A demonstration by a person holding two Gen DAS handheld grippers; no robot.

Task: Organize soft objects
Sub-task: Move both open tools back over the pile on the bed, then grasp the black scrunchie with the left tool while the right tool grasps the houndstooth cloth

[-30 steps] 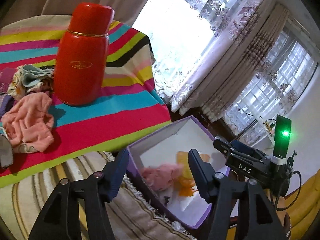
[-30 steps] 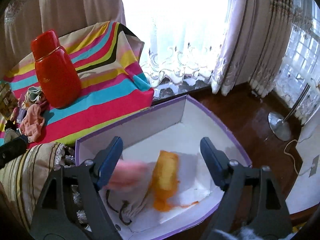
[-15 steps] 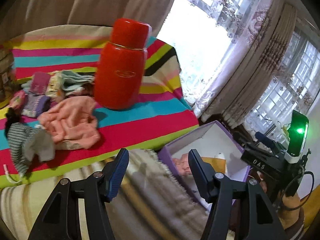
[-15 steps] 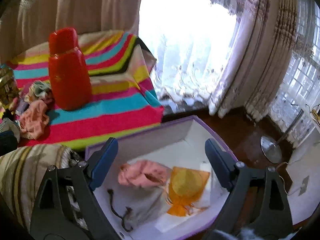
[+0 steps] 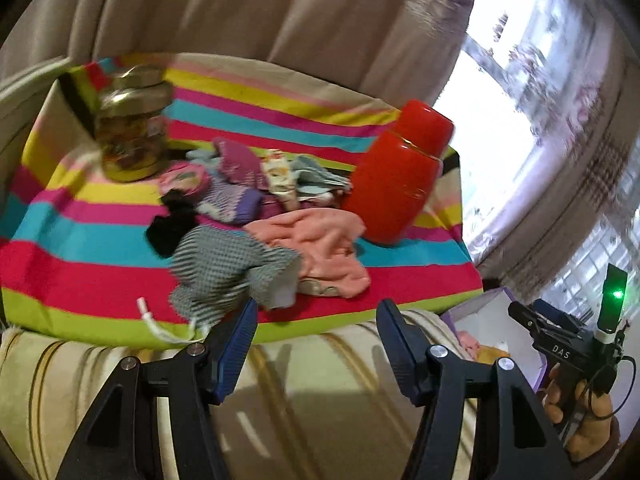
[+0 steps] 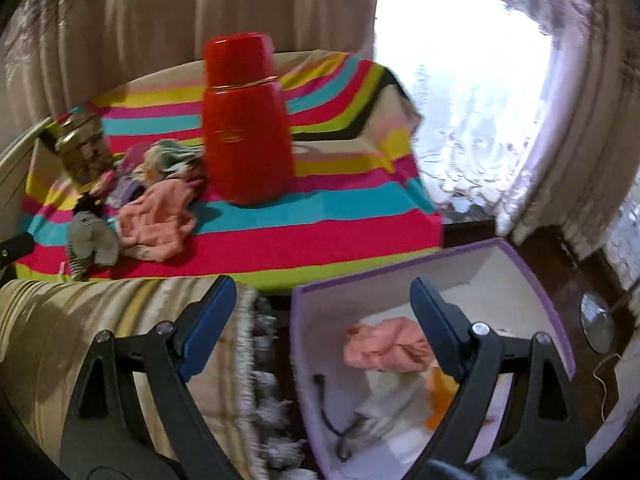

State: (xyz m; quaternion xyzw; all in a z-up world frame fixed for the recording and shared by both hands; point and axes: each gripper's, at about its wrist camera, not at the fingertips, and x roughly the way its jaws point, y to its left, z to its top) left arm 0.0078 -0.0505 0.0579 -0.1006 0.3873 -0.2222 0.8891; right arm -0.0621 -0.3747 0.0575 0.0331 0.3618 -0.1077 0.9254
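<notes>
A pile of soft cloth items lies on the striped cloth (image 5: pixel 100 236): a grey striped piece (image 5: pixel 224 268), a peach garment (image 5: pixel 316 248) and several small socks (image 5: pixel 240 184). My left gripper (image 5: pixel 314 326) is open and empty, just in front of the grey piece and the peach garment. My right gripper (image 6: pixel 320 312) is open and empty over the near left edge of the purple box (image 6: pixel 536 280), which holds a pink cloth (image 6: pixel 384 346), an orange item (image 6: pixel 442 396) and a grey pouch (image 6: pixel 372 420). The pile also shows in the right wrist view (image 6: pixel 156 220).
A red flask (image 5: pixel 396 184) stands right of the pile, also in the right wrist view (image 6: pixel 244 120). A glass jar with a gold lid (image 5: pixel 128 132) stands at the back left. A beige striped cushion (image 5: pixel 300 400) lies below. Curtains and a window are behind.
My left gripper has swung left from the box to face the cloth pile. My right gripper has shifted left to the box's left edge. Both stayed open.
</notes>
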